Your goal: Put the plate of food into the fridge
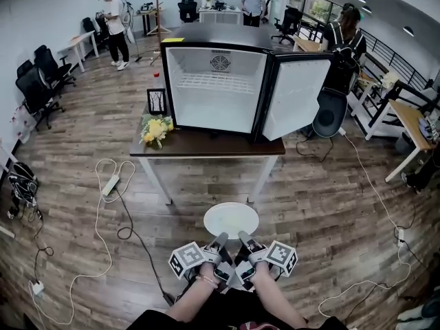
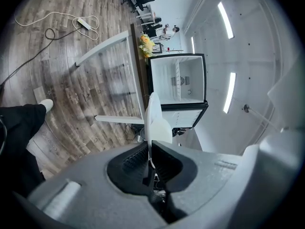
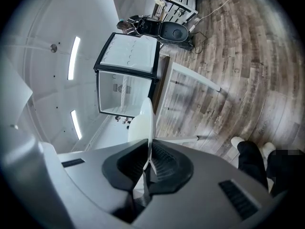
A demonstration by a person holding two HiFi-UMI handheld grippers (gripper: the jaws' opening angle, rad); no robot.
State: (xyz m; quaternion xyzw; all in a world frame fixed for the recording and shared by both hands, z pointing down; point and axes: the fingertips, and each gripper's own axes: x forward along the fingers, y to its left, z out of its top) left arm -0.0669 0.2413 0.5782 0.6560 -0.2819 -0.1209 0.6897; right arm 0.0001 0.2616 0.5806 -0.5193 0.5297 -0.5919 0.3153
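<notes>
A white round plate (image 1: 231, 220) hangs level in front of me, above the wood floor. My left gripper (image 1: 221, 242) is shut on its near left rim and my right gripper (image 1: 243, 240) is shut on its near right rim. In the left gripper view the plate (image 2: 153, 123) stands edge-on between the dark pads; the right gripper view shows the plate (image 3: 143, 123) clamped the same way. The small white fridge (image 1: 214, 89) stands on a dark table (image 1: 206, 145) ahead, its door (image 1: 297, 97) swung open to the right and its inside bare. Whether food lies on the plate I cannot tell.
A yellow flower bunch (image 1: 156, 129) and a small picture frame (image 1: 156, 101) sit on the table's left end. A cable and power strip (image 1: 111, 183) lie on the floor at left. Office chairs (image 1: 38, 81), desks and three people stand around the room.
</notes>
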